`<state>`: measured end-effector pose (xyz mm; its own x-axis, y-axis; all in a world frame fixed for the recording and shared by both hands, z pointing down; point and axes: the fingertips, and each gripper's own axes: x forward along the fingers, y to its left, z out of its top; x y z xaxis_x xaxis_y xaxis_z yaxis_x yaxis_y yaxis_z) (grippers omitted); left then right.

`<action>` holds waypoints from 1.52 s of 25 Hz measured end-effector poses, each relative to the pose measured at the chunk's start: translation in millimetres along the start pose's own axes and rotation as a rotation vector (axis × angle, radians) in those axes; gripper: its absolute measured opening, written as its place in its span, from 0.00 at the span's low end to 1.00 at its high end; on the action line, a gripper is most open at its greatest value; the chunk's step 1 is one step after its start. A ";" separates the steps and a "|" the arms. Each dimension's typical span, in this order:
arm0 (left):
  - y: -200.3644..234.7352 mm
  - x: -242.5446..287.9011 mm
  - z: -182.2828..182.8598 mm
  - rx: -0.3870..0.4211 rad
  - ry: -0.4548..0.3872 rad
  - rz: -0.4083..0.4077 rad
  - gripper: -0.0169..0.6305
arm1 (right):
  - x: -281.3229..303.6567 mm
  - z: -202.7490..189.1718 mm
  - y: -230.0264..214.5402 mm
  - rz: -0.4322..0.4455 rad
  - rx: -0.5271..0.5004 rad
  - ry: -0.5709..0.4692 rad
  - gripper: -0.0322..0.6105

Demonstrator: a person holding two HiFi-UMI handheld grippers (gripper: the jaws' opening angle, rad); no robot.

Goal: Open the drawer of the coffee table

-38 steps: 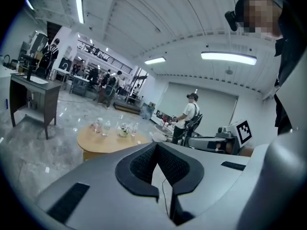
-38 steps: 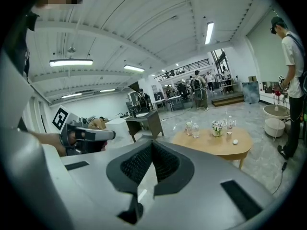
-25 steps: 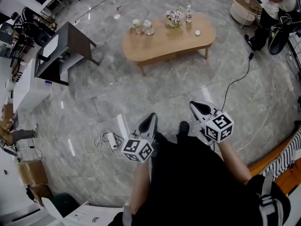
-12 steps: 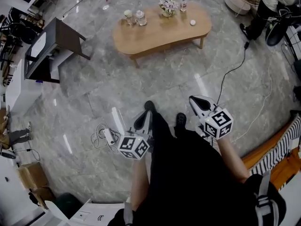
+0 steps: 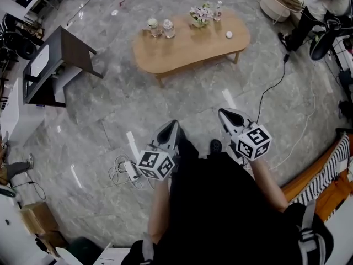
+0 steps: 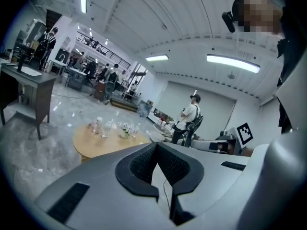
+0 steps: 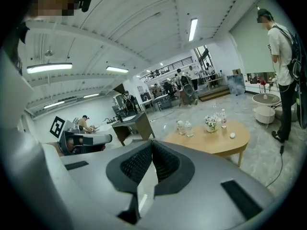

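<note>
Head view: the person stands on a grey marble floor (image 5: 165,98), well apart from the oval light-wood coffee table (image 5: 187,47) that lies across the upper middle of the picture. Its drawer cannot be made out from this angle. On the worktop stand two clear glass jars (image 5: 160,27) near the left end. Toward the right end are a small pot of pale flowers (image 5: 201,15), a clear plastic bottle (image 5: 219,10) and a little white ball (image 5: 229,35).

The left gripper (image 5: 172,125) and the right gripper (image 5: 223,114) are both held out low in front of the body, pointing toward the table, each with its marker cube nearest the person. In the left gripper view the dark ribbed fingers (image 6: 141,164) meet at their tips with nothing between them, and the table shows beyond them to the left. In the right gripper view the fingers (image 7: 139,164) are likewise pressed together and empty, with the table ahead to the right.

A dark slanted desk (image 5: 66,54) stands to the left of the table. A white power strip (image 5: 131,170) with coiled cable lies on the floor beside the left gripper.
</note>
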<state>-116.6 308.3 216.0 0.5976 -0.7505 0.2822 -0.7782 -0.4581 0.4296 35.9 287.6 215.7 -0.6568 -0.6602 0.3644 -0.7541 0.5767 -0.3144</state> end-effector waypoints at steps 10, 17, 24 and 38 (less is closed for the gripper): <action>81.3 5.4 36.3 0.008 0.023 -0.073 0.05 | 92.0 29.2 33.0 -0.037 -0.013 -0.002 0.07; 108.4 19.3 30.3 0.016 0.083 -0.141 0.05 | 102.9 19.1 38.1 -0.113 0.016 0.008 0.07; 108.4 42.1 31.1 0.015 0.112 -0.171 0.05 | 94.0 6.8 15.0 -0.163 0.072 0.032 0.07; 97.5 116.9 64.8 0.021 0.043 0.026 0.05 | 136.1 70.9 -86.0 -0.003 0.003 0.035 0.07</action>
<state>-135.1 145.0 235.3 0.5844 -0.7413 0.3301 -0.7972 -0.4486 0.4040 11.1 114.1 230.2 -0.6538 -0.6449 0.3958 -0.7563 0.5731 -0.3156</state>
